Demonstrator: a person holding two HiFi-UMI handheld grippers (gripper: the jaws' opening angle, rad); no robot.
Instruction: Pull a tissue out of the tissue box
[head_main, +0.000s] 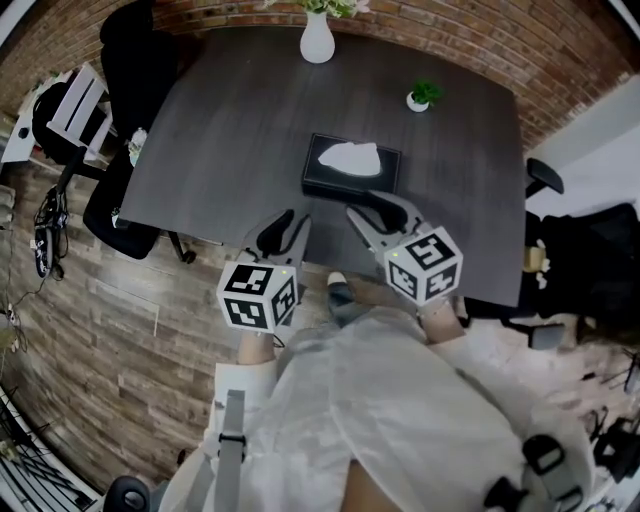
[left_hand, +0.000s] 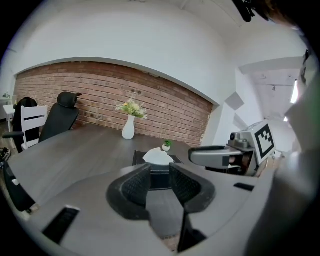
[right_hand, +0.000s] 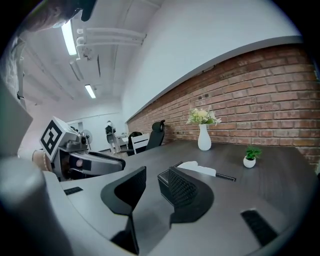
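Note:
A black tissue box (head_main: 352, 170) sits near the middle of the dark table (head_main: 230, 130), a white tissue (head_main: 350, 158) sticking out of its top. In the head view my left gripper (head_main: 292, 222) hangs over the table's near edge, short of the box, jaws open and empty. My right gripper (head_main: 370, 205) is just in front of the box's near side, also open and empty. The left gripper view shows the box (left_hand: 159, 167) and tissue (left_hand: 157, 156) straight ahead between the fingers. In the right gripper view the box (right_hand: 165, 181) lies partly behind the right finger (right_hand: 182, 190).
A white vase with flowers (head_main: 317, 38) stands at the table's far edge and a small potted plant (head_main: 422, 97) at the back right. Black office chairs (head_main: 120, 205) stand left of the table, another chair (head_main: 540, 178) to the right. A brick wall runs behind.

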